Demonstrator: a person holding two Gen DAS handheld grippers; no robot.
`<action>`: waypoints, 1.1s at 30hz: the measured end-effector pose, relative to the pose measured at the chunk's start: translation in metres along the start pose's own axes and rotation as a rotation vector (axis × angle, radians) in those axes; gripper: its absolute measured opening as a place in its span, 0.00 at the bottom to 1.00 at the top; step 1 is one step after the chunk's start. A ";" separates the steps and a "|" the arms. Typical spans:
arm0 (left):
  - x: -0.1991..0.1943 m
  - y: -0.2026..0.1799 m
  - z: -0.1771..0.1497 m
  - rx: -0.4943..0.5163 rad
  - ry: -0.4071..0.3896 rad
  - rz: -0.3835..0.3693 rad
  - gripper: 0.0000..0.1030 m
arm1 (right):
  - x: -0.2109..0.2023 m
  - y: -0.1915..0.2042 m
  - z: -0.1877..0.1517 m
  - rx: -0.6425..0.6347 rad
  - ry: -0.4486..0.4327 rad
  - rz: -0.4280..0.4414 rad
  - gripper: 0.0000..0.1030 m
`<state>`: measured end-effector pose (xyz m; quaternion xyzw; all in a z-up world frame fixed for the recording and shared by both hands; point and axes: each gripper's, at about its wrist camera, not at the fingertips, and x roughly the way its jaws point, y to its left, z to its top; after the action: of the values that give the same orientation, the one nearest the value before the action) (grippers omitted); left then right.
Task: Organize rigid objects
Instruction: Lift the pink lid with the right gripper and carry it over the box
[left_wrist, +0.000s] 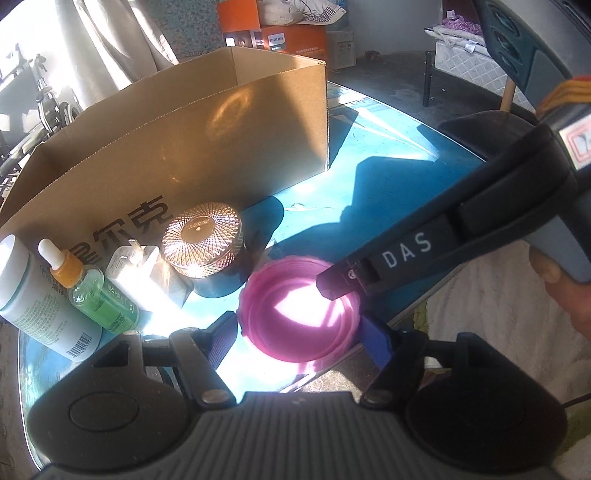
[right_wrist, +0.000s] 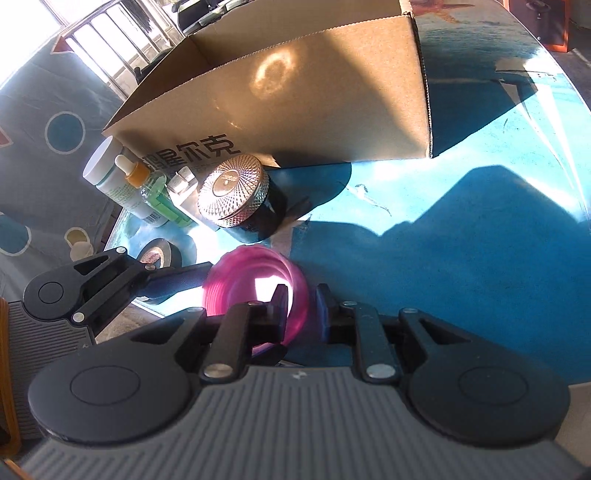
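One pink cup, cardboard box behind

A glossy blue tabletop is seen through the middle of the left wrist view, with hard sunlight and dark shadows laid across it. At twelve o'clock, stacked orange printed cardboard cartons are set against the far wall, and a small white cabinet is placed just beside them at one o'clock. Further round – near two o'clock – a white quilted mattress is carried on a dark metal frame. A wheeled metal frame is parked at ten o'clock, and a cream fluffy rug is spread at four o'clock. In the right wrist view a grey cloth printed with blue circles is hung at nine o'clock – a barred window is lit at eleven.
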<state>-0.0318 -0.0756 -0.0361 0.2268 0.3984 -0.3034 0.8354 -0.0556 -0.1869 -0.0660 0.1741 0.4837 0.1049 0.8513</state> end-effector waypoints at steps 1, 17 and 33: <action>0.002 0.000 0.000 -0.001 0.008 0.000 0.72 | 0.000 0.000 -0.001 -0.004 0.000 0.004 0.16; 0.013 0.004 0.004 -0.042 0.013 -0.007 0.72 | 0.005 0.016 -0.002 -0.134 -0.018 -0.044 0.14; -0.029 -0.014 0.017 -0.009 -0.090 0.051 0.72 | -0.041 0.021 -0.003 -0.137 -0.118 -0.029 0.13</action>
<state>-0.0468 -0.0867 -0.0048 0.2191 0.3560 -0.2902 0.8608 -0.0793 -0.1812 -0.0261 0.1142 0.4268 0.1148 0.8897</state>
